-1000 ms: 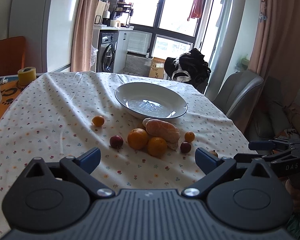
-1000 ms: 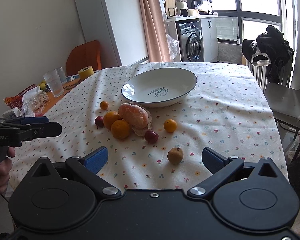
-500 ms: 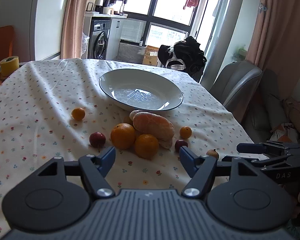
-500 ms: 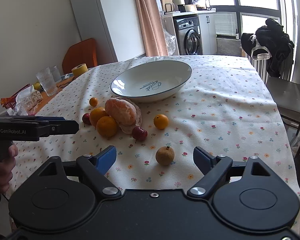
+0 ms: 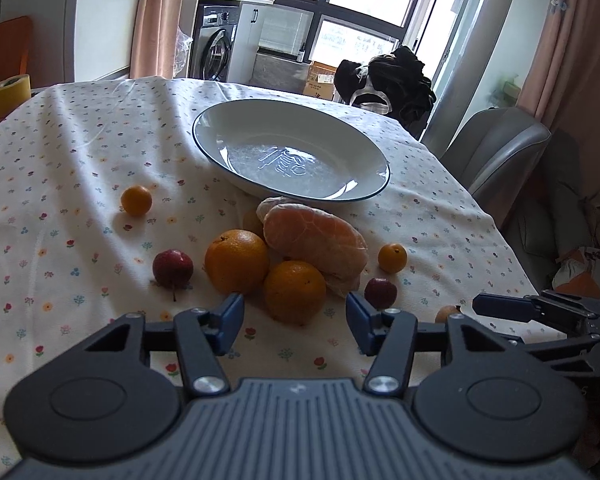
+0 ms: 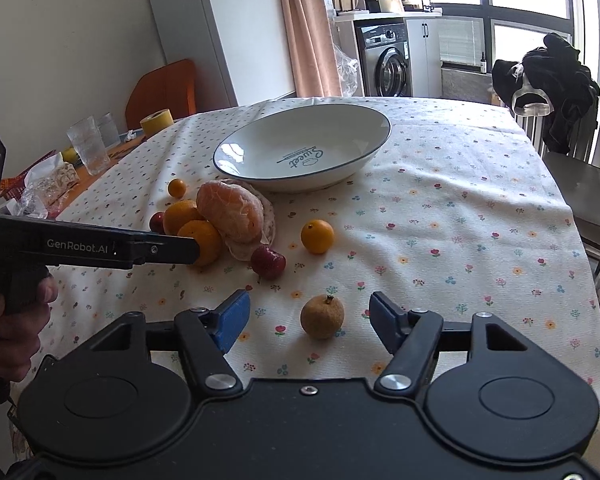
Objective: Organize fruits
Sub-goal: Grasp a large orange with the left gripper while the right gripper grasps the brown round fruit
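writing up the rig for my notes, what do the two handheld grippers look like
Both are black plastic, each with two round discs at the base, silver pivot screws and blue-padded fingers. The left gripper has a ribbed grey centre plate; white "GenRobot.AI" lettering marks its side. The right gripper has a smooth black plate.

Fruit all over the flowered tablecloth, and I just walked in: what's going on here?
A person holds a claw in each hand to sort fruit. The white blue-rimmed bowl is empty. The left claw, open, is lined up on the nearest orange of the pile; the right claw, open, is lined up on the rough brownish-yellow round fruit. Nothing is gripped yet.
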{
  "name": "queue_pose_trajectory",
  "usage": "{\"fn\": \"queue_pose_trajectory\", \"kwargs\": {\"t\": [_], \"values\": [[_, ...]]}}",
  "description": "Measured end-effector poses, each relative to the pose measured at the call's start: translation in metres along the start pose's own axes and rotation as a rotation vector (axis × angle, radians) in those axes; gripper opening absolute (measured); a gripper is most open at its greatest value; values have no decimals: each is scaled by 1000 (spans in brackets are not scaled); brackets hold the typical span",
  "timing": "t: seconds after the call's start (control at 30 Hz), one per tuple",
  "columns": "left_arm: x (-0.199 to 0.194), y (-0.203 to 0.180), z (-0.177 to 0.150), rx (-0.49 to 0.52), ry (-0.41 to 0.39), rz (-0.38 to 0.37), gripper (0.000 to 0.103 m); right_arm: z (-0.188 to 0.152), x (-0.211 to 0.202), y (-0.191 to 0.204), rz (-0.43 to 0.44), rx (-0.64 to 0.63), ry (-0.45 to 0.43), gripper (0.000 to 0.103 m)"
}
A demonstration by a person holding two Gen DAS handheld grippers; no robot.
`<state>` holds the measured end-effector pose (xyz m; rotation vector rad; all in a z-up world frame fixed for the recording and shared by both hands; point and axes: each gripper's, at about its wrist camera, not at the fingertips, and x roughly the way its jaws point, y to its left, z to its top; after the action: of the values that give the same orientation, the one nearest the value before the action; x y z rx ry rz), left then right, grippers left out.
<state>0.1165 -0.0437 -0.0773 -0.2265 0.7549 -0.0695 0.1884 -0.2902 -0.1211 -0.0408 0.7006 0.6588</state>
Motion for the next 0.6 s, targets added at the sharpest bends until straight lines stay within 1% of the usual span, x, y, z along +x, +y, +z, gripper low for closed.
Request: {"fn": "queue_pose_trajectory", "kwargs": {"t": [0.1, 0.13, 0.2, 0.27, 0.3, 0.37, 0.5, 0.6], "values": [[7, -3, 2, -3, 7, 9, 52, -1, 5, 1, -3, -7, 9, 53], [9, -3, 3, -4, 13, 13, 52, -1, 7, 1, -12, -15, 15, 48], [15, -4, 4, -12, 27, 16, 50, -2, 12, 2, -18, -26, 36, 34], [20, -3, 4, -19, 41, 33, 38, -4, 13, 3, -30, -38, 34, 27], [20, -2, 5, -25, 39, 33, 38, -4, 13, 4, -32, -48, 37, 24], [20, 0, 6, -40, 45, 25, 37, -3, 12, 2, -34, -42, 40, 24], [14, 1, 7, -48, 51, 9, 36, -3, 4, 2, -33, -39, 16, 23], [6, 0, 11, -48, 35, -5, 36, -1, -3, 1, -28, -31, -8, 23]]}}
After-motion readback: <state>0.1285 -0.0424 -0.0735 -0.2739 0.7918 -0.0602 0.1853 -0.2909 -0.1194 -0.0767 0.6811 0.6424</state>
